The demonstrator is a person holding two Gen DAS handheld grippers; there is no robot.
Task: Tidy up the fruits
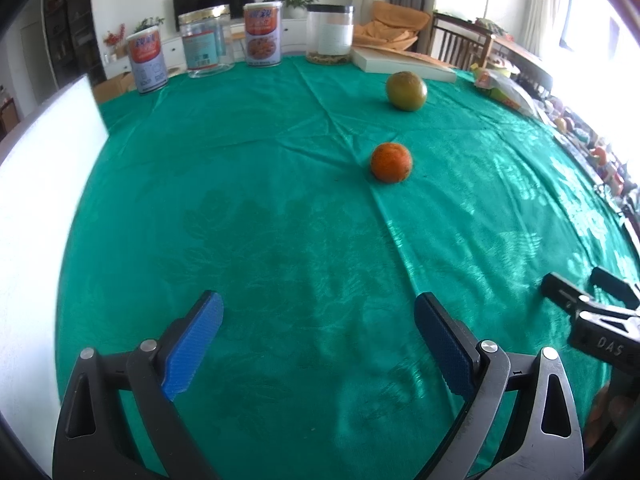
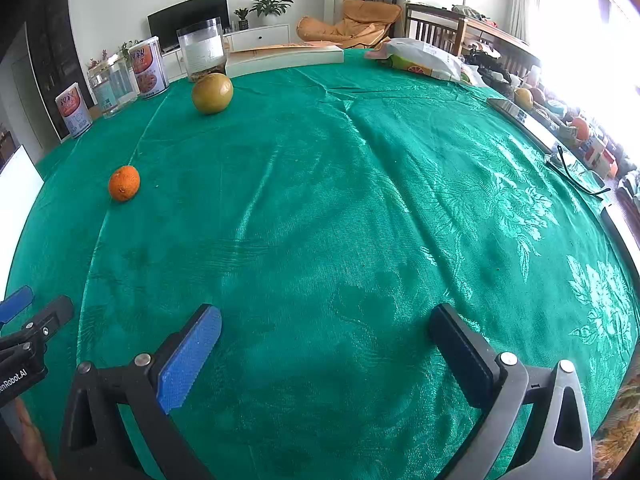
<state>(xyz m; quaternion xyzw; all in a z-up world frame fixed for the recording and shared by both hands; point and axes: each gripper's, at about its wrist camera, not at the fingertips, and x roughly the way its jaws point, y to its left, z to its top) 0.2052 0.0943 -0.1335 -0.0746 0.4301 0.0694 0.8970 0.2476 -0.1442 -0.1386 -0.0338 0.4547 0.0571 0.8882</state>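
Both grippers hover low over the green tablecloth (image 1: 280,208) with nothing in them: the left gripper (image 1: 318,344) has its jaws spread wide, and so does the right gripper (image 2: 326,354).

The small orange fruit (image 1: 391,162) lies on the cloth at about 1 o'clock from the left gripper, well ahead of its fingertips. The larger green-yellow fruit (image 1: 406,91) sits farther off on the same bearing, apart from the first. From the right wrist view the orange fruit (image 2: 124,183) is at 10 o'clock and the green-yellow fruit (image 2: 212,93) at 11 o'clock.

The step in hand looks like the first reach. The left gripper is better placed for the orange fruit: it should go in level, straddle the fruit's widest part, and close gently, since a round fruit would likely roll off a glancing pad.

Open cloth lies all around both fruits. A white board (image 1: 44,184) crowds the 9 o'clock side; tins and jars (image 1: 262,34) and a flat white box (image 1: 400,63) line the far edge at 12 o'clock.
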